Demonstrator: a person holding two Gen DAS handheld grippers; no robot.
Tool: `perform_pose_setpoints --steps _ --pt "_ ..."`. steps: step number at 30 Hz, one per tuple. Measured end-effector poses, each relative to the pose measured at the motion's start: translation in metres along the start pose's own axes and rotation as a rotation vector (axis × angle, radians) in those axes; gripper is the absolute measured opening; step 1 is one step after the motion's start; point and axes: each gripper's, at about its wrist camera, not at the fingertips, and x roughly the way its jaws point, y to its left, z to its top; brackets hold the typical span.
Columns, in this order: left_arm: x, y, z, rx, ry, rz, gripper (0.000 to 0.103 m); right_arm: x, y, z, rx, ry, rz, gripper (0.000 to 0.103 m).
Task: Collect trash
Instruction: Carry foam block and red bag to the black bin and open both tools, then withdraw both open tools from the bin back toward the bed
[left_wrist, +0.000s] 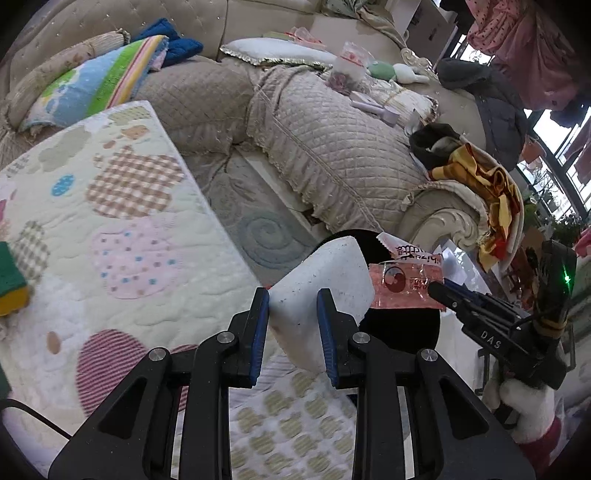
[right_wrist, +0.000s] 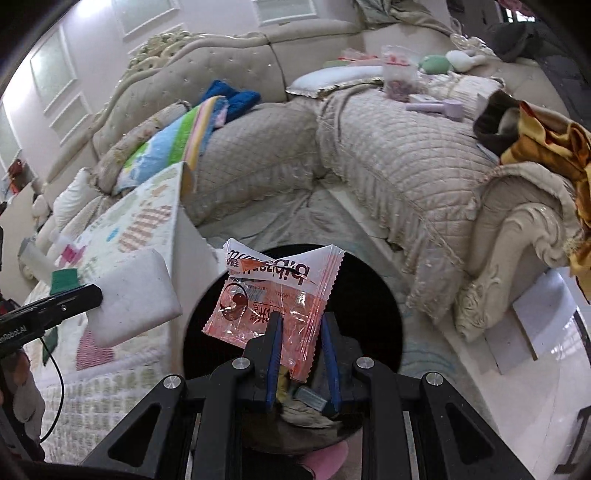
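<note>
My left gripper is shut on a white sponge block, held over the edge of the quilt-covered table; the block also shows in the right wrist view. My right gripper has its jaws apart around a clear pink snack wrapper, which hangs over the round black trash bin. Whether the wrapper is pinched cannot be told. In the left wrist view the wrapper sits at the right gripper's tip, above the bin. Trash lies at the bin's bottom.
A green and yellow scouring sponge lies on the patterned quilt. A beige quilted sofa with towels, a pillow, a bag and clothes stands behind. A patterned rug lies between table and sofa.
</note>
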Motion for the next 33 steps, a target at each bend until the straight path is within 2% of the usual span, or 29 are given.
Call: perform_pose_setpoints --steps 9,13,15,18,25,33 --pt "0.029 -0.019 0.001 -0.006 0.047 -0.021 0.025 0.012 -0.013 -0.006 0.007 0.033 -0.068 0.020" --pt "0.035 -0.022 0.004 -0.023 0.051 -0.051 0.029 0.017 -0.017 -0.007 0.021 0.042 -0.076 0.022" --pt "0.037 -0.024 0.004 -0.023 0.063 -0.066 0.030 0.018 -0.018 -0.007 0.031 0.044 -0.071 0.043" --pt "0.037 -0.024 0.003 -0.014 0.071 -0.065 0.038 0.020 -0.015 -0.008 0.031 0.055 -0.057 0.044" --pt "0.026 -0.012 -0.003 -0.027 0.050 -0.022 0.038 0.027 -0.004 -0.013 0.026 0.081 -0.029 0.044" --pt "0.007 0.017 -0.016 -0.041 0.022 0.060 0.038 0.028 0.029 -0.013 -0.024 0.091 0.011 0.044"
